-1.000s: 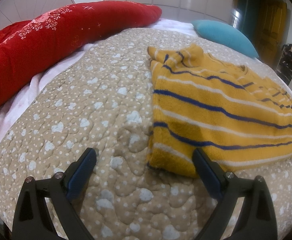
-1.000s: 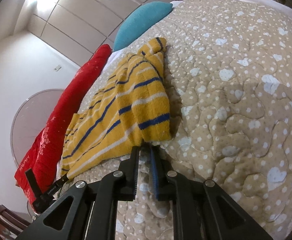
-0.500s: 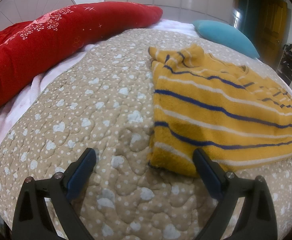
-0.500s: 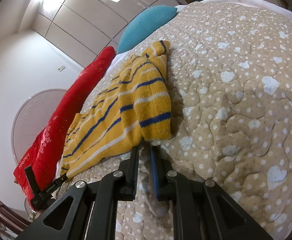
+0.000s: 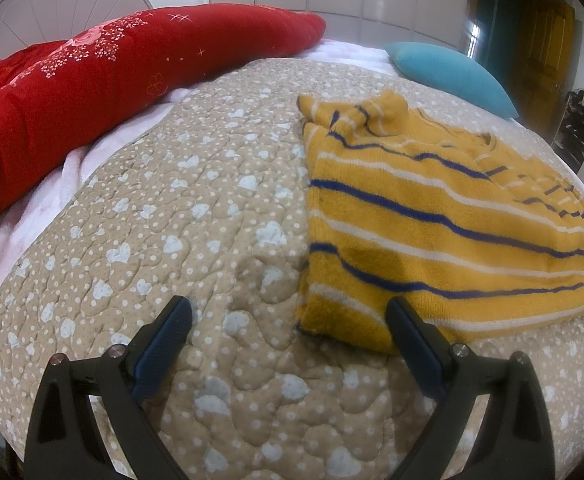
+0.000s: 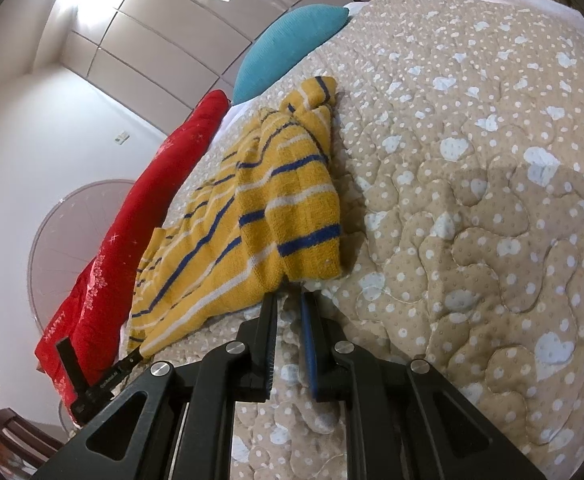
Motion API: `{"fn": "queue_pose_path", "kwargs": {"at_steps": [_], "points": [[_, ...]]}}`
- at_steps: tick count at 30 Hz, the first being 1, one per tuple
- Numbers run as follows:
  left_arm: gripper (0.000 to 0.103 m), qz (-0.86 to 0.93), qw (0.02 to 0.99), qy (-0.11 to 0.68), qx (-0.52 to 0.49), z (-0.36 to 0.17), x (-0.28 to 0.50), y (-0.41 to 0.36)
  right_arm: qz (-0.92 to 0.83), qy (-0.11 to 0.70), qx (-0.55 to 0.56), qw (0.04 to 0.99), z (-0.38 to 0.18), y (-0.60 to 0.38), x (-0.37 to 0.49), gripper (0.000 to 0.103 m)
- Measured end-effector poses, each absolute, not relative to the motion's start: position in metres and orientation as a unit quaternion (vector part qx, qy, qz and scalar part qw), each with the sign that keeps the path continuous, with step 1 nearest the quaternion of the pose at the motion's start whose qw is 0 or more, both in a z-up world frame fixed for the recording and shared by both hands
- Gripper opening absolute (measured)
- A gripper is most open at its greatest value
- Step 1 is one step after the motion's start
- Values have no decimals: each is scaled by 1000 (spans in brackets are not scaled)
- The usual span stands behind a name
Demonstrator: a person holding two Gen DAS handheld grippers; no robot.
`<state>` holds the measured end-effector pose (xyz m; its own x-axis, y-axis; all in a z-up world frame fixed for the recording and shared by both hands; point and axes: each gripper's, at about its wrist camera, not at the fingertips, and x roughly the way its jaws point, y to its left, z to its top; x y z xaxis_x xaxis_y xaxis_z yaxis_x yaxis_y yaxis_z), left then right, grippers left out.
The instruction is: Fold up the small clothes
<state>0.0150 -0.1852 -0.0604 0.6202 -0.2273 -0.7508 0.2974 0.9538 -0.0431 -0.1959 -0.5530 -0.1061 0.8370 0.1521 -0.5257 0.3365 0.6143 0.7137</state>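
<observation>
Sweater (image 5: 432, 232), yellow with blue and white stripes, lies on the quilt (image 5: 195, 216) toward the right side of the bed in the left wrist view, spread mostly flat with a bunched, folded part at its far end and a thick doubled edge along its near hem. In the right wrist view the sweater (image 6: 275, 216) runs away from the camera, one striped flap folded over the top of the rest, its near corner raised a little off the quilt (image 6: 472, 208).

That quilt is tan with white dots and pale blue hearts, and it covers most of the bed. A long red bolster (image 5: 103, 80) with flower print lies along the far left edge over a white sheet (image 5: 79, 160), below a round white headboard (image 5: 63, 4). A teal pillow (image 5: 452, 72) sits at the far side, just beyond the sweater. Glossy wardrobe doors (image 6: 151, 24) fill the wall behind.

The left gripper (image 5: 287, 320) hangs low over the quilt with its jaws wide apart; the near left corner of the sweater lies between them, the right finger (image 5: 412, 336) over the hem, and whether it touches I cannot tell. The right gripper (image 6: 289, 300) has its jaws nearly together with only a narrow gap, its tips right at the lifted near corner of the sweater; whether any cloth is pinched between them I cannot tell.
</observation>
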Motion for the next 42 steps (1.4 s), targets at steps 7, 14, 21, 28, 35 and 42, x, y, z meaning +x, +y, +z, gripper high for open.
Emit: {"fn": "queue_pose_path", "kwargs": {"at_steps": [7, 14, 21, 28, 35, 42], "points": [[97, -147, 899, 410, 40, -60, 15, -185, -36, 284, 458, 842, -95, -562, -192, 39], [97, -226, 881, 415, -23, -30, -9, -180, -42, 279, 454, 845, -84, -578, -178, 46], [97, -379, 851, 362, 34, 21, -79, -268, -27, 278, 453, 846, -71, -609, -155, 52], [97, -437, 804, 399, 64, -7, -84, -367, 4, 322, 441, 838, -71, -632, -112, 52], [97, -454, 791, 400, 92, -22, -87, -396, 54, 281, 484, 827, -51, -658, -160, 61], [97, -438, 786, 434, 51, -41, -78, -382, 2, 270, 499, 824, -61, -696, -185, 71]]}}
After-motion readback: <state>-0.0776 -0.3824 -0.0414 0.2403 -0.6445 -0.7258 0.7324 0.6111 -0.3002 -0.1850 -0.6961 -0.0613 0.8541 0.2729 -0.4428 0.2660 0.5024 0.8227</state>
